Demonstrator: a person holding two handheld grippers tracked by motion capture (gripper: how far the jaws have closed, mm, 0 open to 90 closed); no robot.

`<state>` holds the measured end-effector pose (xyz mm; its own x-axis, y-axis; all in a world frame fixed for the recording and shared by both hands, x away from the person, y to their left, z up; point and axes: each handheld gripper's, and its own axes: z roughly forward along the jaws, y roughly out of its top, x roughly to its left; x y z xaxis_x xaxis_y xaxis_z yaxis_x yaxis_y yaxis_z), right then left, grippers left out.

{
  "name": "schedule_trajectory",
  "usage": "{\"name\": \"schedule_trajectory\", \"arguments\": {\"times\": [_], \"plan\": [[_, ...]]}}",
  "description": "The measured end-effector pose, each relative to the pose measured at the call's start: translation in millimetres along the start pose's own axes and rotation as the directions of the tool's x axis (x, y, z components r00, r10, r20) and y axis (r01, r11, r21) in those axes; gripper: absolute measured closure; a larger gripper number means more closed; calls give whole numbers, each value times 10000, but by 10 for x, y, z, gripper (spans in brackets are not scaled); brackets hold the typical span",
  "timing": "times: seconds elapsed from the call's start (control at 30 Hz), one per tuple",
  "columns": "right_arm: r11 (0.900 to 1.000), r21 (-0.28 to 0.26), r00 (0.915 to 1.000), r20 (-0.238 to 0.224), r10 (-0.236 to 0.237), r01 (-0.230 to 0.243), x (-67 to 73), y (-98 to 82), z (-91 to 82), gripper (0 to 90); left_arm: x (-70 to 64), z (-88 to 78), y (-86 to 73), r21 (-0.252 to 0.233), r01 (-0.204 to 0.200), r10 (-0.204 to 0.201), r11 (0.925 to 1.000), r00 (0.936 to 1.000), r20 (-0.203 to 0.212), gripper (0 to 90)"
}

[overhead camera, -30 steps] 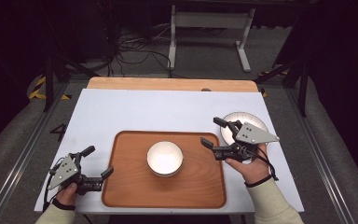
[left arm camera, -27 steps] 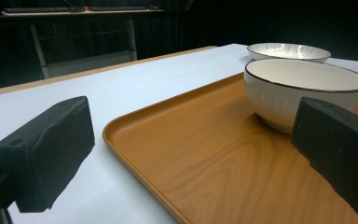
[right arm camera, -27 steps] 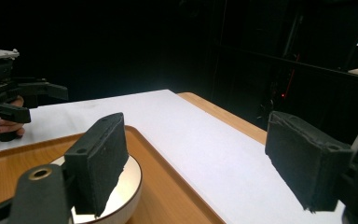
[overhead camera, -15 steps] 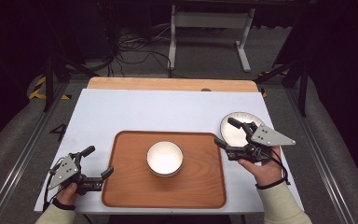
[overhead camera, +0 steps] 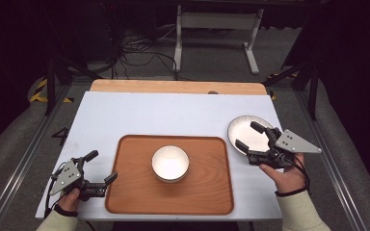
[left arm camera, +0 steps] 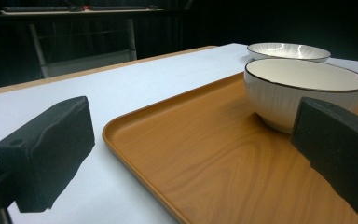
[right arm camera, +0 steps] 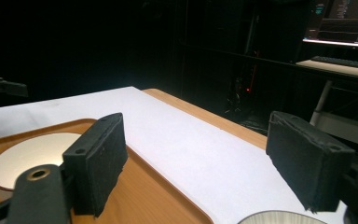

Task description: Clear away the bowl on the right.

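Observation:
A white bowl (overhead camera: 170, 163) with a dark rim stands in the middle of a wooden tray (overhead camera: 135, 192). A white plate (overhead camera: 244, 128) lies on the white table to the tray's right. My right gripper (overhead camera: 246, 135) hovers open over the plate, holding nothing. My left gripper (overhead camera: 102, 165) rests open at the tray's front left corner, one jaw over the tray's edge. In the left gripper view, the bowl (left arm camera: 303, 91) and the plate (left arm camera: 289, 50) lie beyond the open gripper (left arm camera: 191, 158). The right gripper view looks past its open gripper (right arm camera: 203, 161) at the bowl (right arm camera: 32, 156) and the plate's rim (right arm camera: 279, 218).
The white tabletop (overhead camera: 173, 115) has a wooden strip (overhead camera: 173, 87) along its far edge. Metal rails run down both sides of the table. Beyond it, a stand's legs (overhead camera: 217, 33) and cables lie on the dark floor.
My right gripper has moved to the right, from the tray's right edge to over the plate, still open. The left gripper, bowl and tray have not moved.

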<state>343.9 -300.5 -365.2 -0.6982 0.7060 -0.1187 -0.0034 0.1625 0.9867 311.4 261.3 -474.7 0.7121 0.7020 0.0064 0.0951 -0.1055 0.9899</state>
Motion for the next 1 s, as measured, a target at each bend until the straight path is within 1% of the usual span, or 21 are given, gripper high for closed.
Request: {"name": "schedule_trajectory", "arguments": {"times": [0.17,0.23,0.5,0.63,0.77,0.93,1.0], "plan": [[9999,40,9996,240,167,-168,-26,-122,-37,196,1,0,0,-7,2,-2,10000,10000,5,4],[9996,-30,9990,347,276,-275,-44,-192,-63,196,1,2,-1,-34,20,-20,10000,10000,2,4],[9986,60,9981,317,527,-529,-40,-364,-101,196,1,0,0,-8,11,-11,10000,10000,4,4],[9985,87,9974,481,535,-540,-33,-459,-121,197,0,2,-1,-33,19,-19,10000,10000,-2,4],[9982,150,9970,530,565,-573,-43,-517,-122,197,0,1,-1,-34,18,-18,10000,10000,-3,4],[9974,233,9966,483,665,-676,-39,-603,-125,197,1,0,0,-10,8,-8,10000,10000,4,4],[9964,246,9959,430,797,-808,-31,-653,-124,197,1,0,0,-11,1,-1,10000,10000,3,4]]}}
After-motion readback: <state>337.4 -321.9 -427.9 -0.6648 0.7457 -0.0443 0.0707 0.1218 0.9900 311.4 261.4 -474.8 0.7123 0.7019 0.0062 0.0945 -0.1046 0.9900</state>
